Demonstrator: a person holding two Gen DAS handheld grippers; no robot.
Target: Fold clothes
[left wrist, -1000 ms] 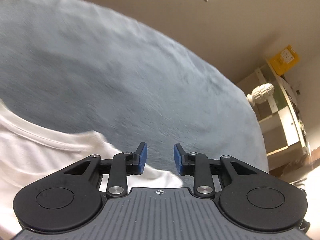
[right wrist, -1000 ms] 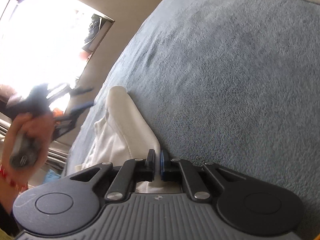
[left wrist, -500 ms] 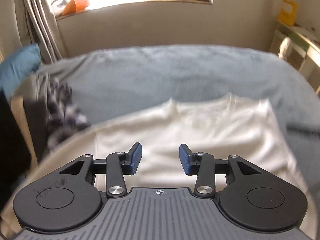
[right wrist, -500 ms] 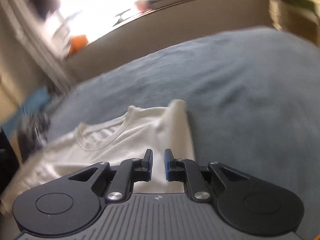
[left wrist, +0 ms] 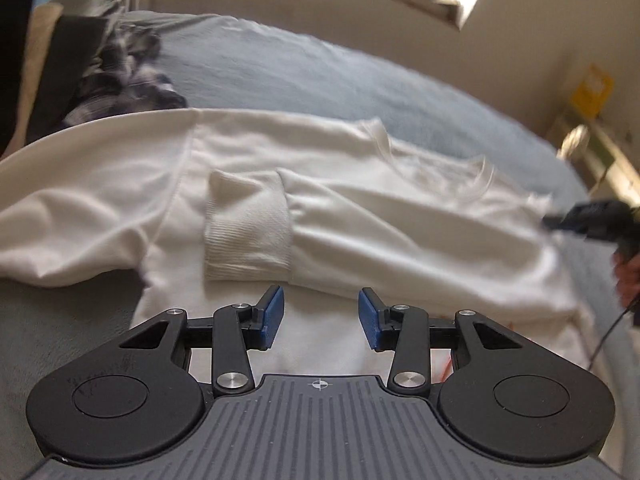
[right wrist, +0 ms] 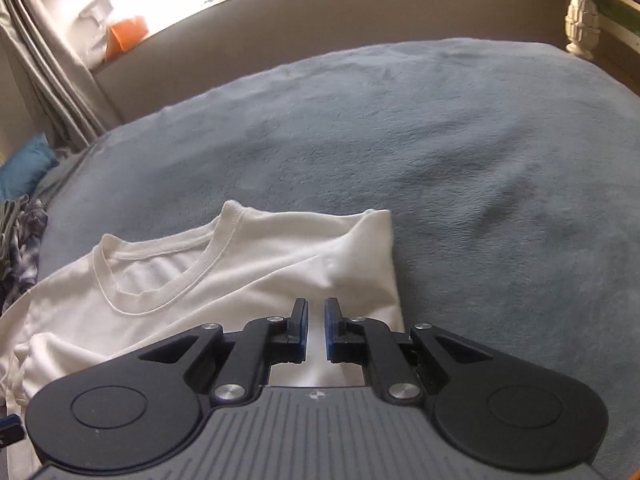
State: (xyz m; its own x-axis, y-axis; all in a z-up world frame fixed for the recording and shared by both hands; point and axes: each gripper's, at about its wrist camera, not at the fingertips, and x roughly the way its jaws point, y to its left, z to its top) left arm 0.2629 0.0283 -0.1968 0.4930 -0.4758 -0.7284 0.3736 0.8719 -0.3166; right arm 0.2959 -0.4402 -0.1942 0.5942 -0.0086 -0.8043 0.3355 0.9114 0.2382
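A white sweatshirt (left wrist: 400, 216) lies flat on a blue-grey blanket (left wrist: 320, 76). One sleeve is folded across its body, with the ribbed cuff (left wrist: 248, 236) just ahead of my left gripper (left wrist: 320, 316). That gripper hovers over the lower body of the garment, open, with nothing between its blue pads. In the right wrist view the neckline (right wrist: 160, 280) and a folded-in shoulder (right wrist: 376, 240) show. My right gripper (right wrist: 316, 330) is above the shoulder area. Its jaws are closing to a thin slit with no cloth in them. It also appears blurred at the left view's right edge (left wrist: 592, 220), held by a hand (left wrist: 628, 276).
A dark plaid garment (left wrist: 120, 76) is heaped at the blanket's left edge, beside a blue pillow (right wrist: 24, 168) and curtains (right wrist: 52, 80). A white bedpost finial (right wrist: 582, 24) and shelving stand at the far right. Bare blanket (right wrist: 480, 160) spreads beyond and right of the sweatshirt.
Both views have swung from bare blanket onto the sweatshirt. My left jaws have widened. The right gripper has rolled level; the sleeve beside its fingers a second ago now lies folded on the body.
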